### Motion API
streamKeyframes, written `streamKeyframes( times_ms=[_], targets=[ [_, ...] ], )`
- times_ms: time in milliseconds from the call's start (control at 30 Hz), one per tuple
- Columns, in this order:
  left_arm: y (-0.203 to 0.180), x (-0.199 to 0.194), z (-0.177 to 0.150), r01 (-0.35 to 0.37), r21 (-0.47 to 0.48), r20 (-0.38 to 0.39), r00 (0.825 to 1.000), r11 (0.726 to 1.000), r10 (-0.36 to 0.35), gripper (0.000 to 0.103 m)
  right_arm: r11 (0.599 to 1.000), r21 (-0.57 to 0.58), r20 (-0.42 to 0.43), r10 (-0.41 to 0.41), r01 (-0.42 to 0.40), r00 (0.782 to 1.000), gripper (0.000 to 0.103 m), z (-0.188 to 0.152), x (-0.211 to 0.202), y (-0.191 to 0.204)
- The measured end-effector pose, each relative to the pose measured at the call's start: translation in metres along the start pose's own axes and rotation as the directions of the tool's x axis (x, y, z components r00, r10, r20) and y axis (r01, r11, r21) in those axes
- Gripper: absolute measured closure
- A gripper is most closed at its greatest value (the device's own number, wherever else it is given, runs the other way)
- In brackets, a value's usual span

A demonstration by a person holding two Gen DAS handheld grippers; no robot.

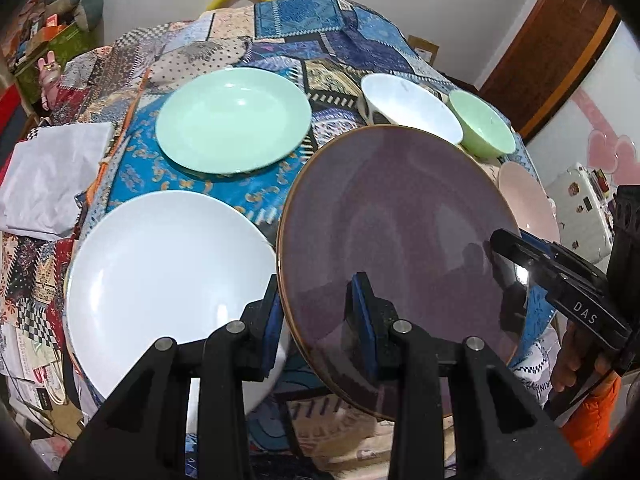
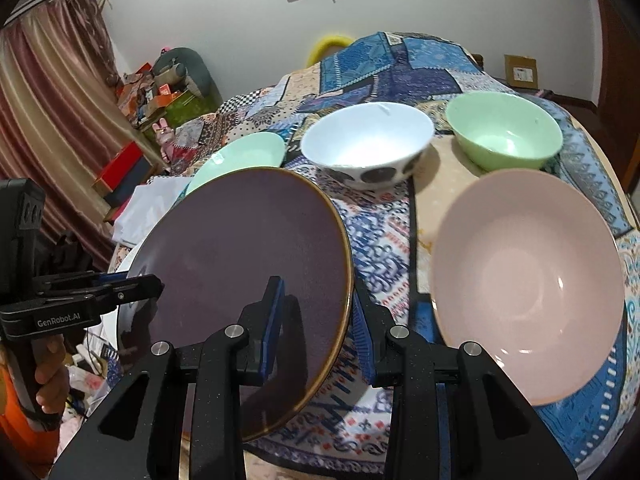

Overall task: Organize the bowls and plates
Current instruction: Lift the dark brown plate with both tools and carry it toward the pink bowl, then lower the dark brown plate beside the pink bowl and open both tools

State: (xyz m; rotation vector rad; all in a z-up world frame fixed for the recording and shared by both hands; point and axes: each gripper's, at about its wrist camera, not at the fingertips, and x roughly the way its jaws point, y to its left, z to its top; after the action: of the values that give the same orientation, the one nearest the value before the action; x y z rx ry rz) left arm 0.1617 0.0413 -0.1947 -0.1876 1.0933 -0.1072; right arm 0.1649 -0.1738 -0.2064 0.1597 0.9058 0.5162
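A: While both grip it, where's the purple plate [image 1: 396,248]?
B: Lifted, tilted above the counter [image 1: 208,188]; left gripper [image 1: 318,312] & right gripper [image 2: 316,316] each clamped on its rim, beside white plate [image 1: 160,272].

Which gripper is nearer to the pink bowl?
Right. The right gripper clamps the purple plate rim directly beside the pink bowl; the left gripper grips the plate's opposite edge, by the white plate.

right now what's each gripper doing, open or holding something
left gripper: shut on the purple plate, at its rim.
right gripper: shut on the same plate's opposite rim.
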Motion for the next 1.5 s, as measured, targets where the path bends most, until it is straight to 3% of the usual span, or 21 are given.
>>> streamKeyframes(
  times_ms=[467,1133,1500],
  targets=[
    [-0.017,0.035,0.000,0.021,0.010,-0.072,0.997,1.000,-0.021,0.070,0.997,0.063,-0.018,-0.034,0.035,0.999,0.073,-0.014,0.006,-0.021],
    [-0.001,0.070,0.004,0.040,-0.055,-0.141,0.989,0.998,-0.048,0.068,0.979,-0.058,-0.010,-0.195,0.195,0.981,0.071,-0.018,0.017,-0.007],
    [-0.004,0.026,0.001,-0.005,0.003,-0.012,1.000,1.000,0.005,0.068,0.990,-0.029,0.028,-0.139,0.140,0.990,0.070,-0.015,-0.005,-0.003]
  ],
)
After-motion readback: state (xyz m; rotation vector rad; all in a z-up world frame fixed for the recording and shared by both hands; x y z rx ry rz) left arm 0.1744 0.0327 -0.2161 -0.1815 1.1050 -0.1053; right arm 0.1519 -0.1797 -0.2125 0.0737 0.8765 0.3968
